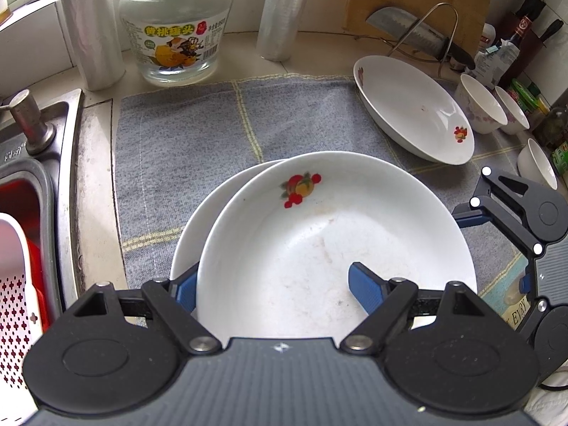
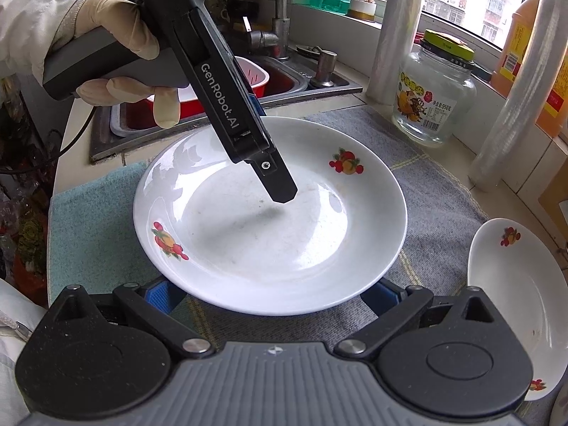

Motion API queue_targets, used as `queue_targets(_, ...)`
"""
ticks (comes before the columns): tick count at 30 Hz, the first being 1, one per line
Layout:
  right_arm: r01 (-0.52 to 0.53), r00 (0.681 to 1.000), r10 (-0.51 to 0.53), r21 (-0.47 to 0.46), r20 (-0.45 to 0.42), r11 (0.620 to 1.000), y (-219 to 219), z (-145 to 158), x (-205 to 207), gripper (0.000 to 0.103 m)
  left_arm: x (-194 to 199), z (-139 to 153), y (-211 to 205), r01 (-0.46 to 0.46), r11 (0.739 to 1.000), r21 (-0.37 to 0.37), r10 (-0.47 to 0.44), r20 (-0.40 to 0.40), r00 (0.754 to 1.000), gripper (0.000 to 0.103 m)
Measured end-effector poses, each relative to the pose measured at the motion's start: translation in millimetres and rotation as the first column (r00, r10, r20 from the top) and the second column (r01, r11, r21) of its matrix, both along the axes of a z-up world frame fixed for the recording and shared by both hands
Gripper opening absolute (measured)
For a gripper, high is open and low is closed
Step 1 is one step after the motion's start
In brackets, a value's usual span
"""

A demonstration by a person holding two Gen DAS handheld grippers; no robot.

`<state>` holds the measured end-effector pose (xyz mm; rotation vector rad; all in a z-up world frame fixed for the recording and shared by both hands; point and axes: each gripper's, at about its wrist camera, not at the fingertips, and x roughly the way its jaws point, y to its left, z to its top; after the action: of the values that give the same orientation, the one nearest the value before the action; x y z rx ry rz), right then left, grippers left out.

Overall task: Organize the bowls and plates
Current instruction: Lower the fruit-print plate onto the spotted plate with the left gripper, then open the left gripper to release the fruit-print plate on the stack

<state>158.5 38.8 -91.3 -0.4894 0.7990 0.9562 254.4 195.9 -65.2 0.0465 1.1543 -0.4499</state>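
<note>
A white plate with fruit decals (image 1: pixel 319 241) lies on top of a second white plate (image 1: pixel 188 234) on the grey cloth (image 1: pixel 177 135). My left gripper (image 1: pixel 275 289) is open astride the top plate's near rim, one blue pad outside it and the other hovering inside. In the right wrist view its finger (image 2: pixel 280 184) hangs just above the plate (image 2: pixel 269 241). My right gripper (image 2: pixel 269 294) is open, with both pads tucked beneath the plate's near rim. A third plate (image 1: pixel 415 110) lies tilted at the back right, next to three small white bowls (image 1: pixel 482 106).
A glass jar (image 1: pixel 175 32) and two film rolls (image 1: pixel 88 25) stand behind the cloth. A cleaver rests on a wire rack (image 1: pixel 419 35) before a cutting board. The sink (image 1: pixel 35 177) with a red and white basket (image 1: pixel 14 284) is on the left. Bottles crowd the far right.
</note>
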Motion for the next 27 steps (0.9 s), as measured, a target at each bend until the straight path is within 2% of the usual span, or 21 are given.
queue_targets(9,-0.003,1.000,0.003,-0.011,0.012,1.000,-1.5,2.0,-1.1,0.103,-1.0,-0.8,-6.3,0.023,0.998,0.052,-0.023,-0.011,1.000,0.084)
queue_targets(27,-0.014,1.000,0.014,0.000,0.025,1.000,-5.3,3.6,-4.0,0.103,-4.3,1.8,-6.2,0.019,0.997,0.077,-0.017,-0.034,0.999,0.084)
